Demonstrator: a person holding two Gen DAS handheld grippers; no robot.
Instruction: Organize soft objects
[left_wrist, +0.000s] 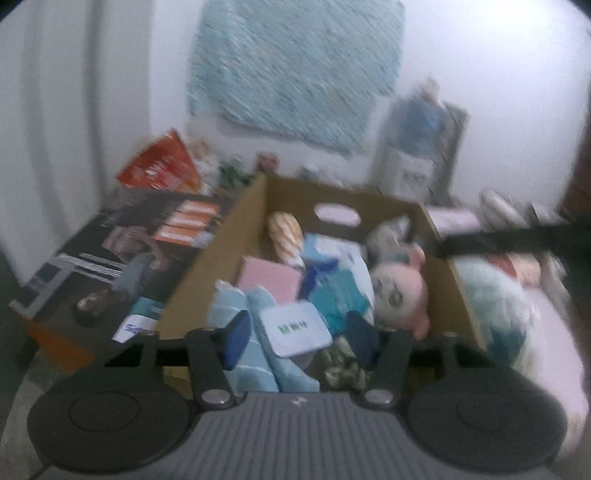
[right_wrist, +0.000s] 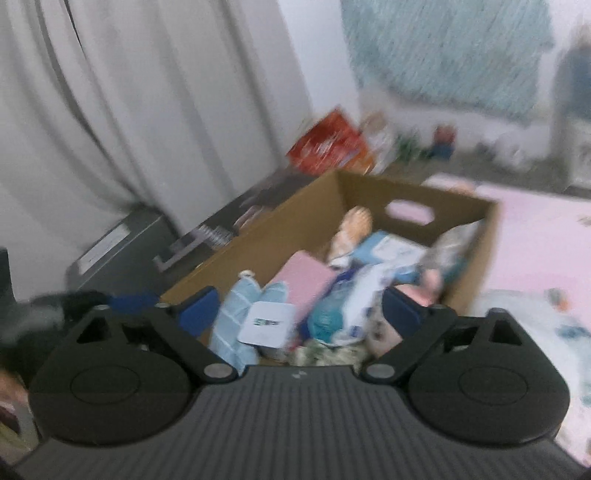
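From the left wrist, the left gripper (left_wrist: 299, 338) hovers with jaws spread and empty over the near end of the brown cardboard box (left_wrist: 236, 218). Inside lie a light-blue striped cloth (left_wrist: 240, 350), a white square pouch (left_wrist: 295, 328), a pink flat pad (left_wrist: 267, 277) and a pink plush doll (left_wrist: 400, 291) against the right wall.

From the right wrist, the right gripper (right_wrist: 299, 314) is likewise wide open and empty above the box's near edge, the box standing on a pink mat (right_wrist: 535, 240).

White wall (left_wrist: 480, 74), pale curtain (right_wrist: 147, 110) hung at left, blue-green textile (left_wrist: 295, 70) pinned up, pink mat (right_wrist: 535, 240) laid on floor
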